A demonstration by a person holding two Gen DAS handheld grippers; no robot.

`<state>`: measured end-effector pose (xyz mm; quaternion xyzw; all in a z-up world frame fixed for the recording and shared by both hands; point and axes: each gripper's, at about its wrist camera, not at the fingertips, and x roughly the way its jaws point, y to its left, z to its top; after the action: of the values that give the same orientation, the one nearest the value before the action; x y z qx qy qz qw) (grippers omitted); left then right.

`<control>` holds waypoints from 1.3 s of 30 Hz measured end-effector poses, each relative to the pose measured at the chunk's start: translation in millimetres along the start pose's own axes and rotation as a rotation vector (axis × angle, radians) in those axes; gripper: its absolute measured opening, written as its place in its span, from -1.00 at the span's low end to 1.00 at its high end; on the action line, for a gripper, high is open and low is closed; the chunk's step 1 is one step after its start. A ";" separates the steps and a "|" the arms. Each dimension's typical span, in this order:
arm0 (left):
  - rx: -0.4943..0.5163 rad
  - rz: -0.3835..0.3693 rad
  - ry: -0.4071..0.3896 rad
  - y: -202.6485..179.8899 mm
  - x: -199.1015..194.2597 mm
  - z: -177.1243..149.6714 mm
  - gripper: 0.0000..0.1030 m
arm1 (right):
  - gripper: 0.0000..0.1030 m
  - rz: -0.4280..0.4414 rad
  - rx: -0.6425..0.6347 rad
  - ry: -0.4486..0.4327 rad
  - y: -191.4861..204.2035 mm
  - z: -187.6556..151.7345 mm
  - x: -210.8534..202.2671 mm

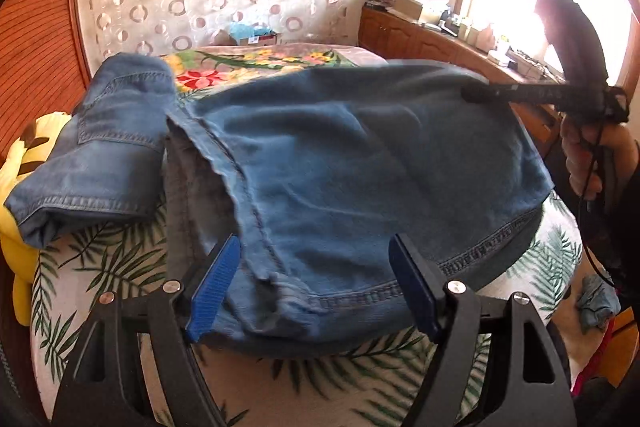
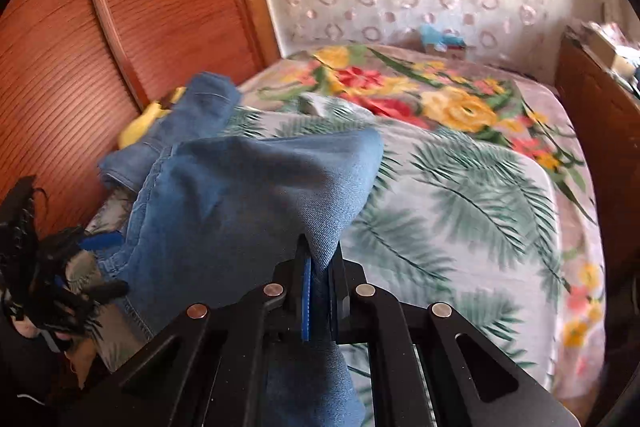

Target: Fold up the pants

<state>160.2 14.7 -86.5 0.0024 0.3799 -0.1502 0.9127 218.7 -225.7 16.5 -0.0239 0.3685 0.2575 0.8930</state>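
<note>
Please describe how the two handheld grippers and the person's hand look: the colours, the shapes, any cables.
The left gripper has black angular plastic arms with triangular cut-outs, round silver rivets and ribbed blue pads. The right gripper is built the same: black arms, silver rivets, blue pads. Seen from the left wrist, thin black cables run past the person's hand on its dark handle. No glove is visible; any sleeve is too dark to tell.

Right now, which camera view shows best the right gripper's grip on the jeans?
The right wrist view: the right gripper is shut on a pinched fold of the jeans, seen close up. The left wrist view shows it only from the side, far off against the window glare, touching the cloth edge.
</note>
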 end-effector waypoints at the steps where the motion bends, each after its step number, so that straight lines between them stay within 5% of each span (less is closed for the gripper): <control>1: 0.006 -0.007 -0.002 -3.9 0.9 3.1 0.51 | -0.88 -0.004 0.016 0.019 -5.6 -1.8 5.6; 6: 0.027 -0.030 -0.004 -19.3 5.2 15.0 0.51 | -0.76 -0.037 0.057 0.085 -20.5 -24.8 26.6; 10: 0.050 -0.039 0.008 -33.8 16.1 22.2 0.51 | -0.23 -0.056 0.095 0.073 -23.1 -45.6 25.3; 16: 0.071 -0.015 0.073 -40.9 37.3 10.7 0.51 | -0.12 -0.062 0.133 0.074 -22.3 -82.3 10.9; 24: 0.091 0.006 0.065 -41.3 40.9 0.5 0.51 | -0.12 -0.042 0.218 0.056 -19.1 -103.7 10.2; 28: 0.095 0.002 0.062 -40.9 40.7 0.3 0.51 | -0.78 0.004 0.232 0.052 -9.3 -103.9 5.5; 39: -0.010 0.013 0.048 2.6 11.9 -4.6 0.51 | -0.84 0.002 0.164 -0.092 12.9 -60.8 -34.6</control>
<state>165.6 14.5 -98.3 0.0040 0.4026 -0.1424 0.9042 152.7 -244.0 -2.6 0.0616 0.3471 0.2281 0.9076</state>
